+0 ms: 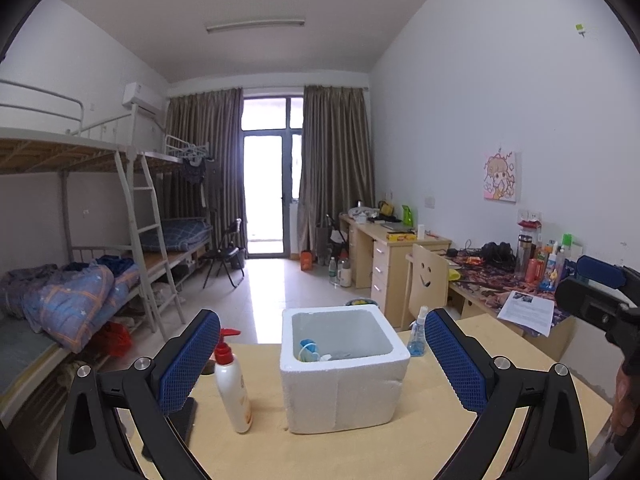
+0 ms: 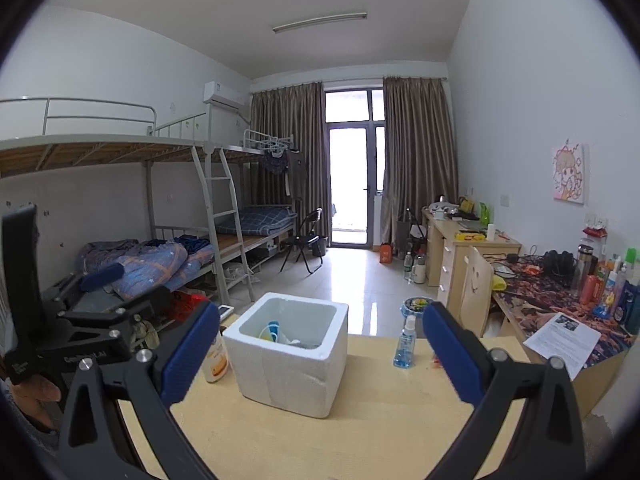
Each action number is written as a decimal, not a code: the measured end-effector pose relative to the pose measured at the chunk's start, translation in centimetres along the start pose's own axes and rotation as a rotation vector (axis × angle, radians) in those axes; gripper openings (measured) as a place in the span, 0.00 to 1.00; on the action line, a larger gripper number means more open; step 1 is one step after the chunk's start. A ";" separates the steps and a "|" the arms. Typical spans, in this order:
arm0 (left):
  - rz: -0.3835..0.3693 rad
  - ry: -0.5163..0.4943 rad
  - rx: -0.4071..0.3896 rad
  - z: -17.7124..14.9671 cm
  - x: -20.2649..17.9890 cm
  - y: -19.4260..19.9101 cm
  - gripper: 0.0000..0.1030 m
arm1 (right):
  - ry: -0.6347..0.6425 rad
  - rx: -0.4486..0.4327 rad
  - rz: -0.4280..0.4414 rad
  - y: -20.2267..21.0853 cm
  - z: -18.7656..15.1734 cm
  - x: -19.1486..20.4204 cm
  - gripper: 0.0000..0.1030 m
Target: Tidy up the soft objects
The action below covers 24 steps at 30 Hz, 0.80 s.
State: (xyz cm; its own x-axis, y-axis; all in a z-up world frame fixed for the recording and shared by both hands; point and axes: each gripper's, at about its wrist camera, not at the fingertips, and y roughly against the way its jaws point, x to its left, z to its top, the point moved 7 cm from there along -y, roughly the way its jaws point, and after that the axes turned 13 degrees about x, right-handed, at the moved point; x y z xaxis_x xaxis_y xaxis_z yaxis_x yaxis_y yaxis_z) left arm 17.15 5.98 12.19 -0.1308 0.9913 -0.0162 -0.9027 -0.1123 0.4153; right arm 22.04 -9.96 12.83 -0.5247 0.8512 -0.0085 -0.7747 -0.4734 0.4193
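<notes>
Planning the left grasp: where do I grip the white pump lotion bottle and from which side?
Grip the lotion bottle mid-body, below the red pump, coming in level from the front. It stands upright and slim, well within the open left gripper. The foam box stands just to its right, so stay clear of that wall.

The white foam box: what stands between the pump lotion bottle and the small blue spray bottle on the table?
The white foam box stands between the lotion bottle and the blue spray bottle; both wrist views show it.
</notes>
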 end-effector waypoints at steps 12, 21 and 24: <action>0.047 -0.005 -0.068 -3.6 0.2 4.3 0.99 | 0.018 -0.040 0.027 3.2 -3.7 2.2 0.99; 0.053 0.030 -0.076 -6.9 0.9 6.0 0.99 | 0.028 -0.055 0.038 3.8 -6.7 3.7 0.99; 0.062 0.032 -0.081 -8.5 1.1 6.6 0.99 | 0.025 -0.054 0.033 3.7 -8.0 4.2 0.99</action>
State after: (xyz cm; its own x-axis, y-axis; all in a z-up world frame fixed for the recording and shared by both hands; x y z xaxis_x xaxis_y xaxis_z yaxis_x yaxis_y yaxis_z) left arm 7.57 5.72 7.15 -0.1992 0.9797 -0.0226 -0.9224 -0.1797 0.3420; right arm 14.13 -9.93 7.08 -0.5587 0.8292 -0.0188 -0.7743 -0.5133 0.3700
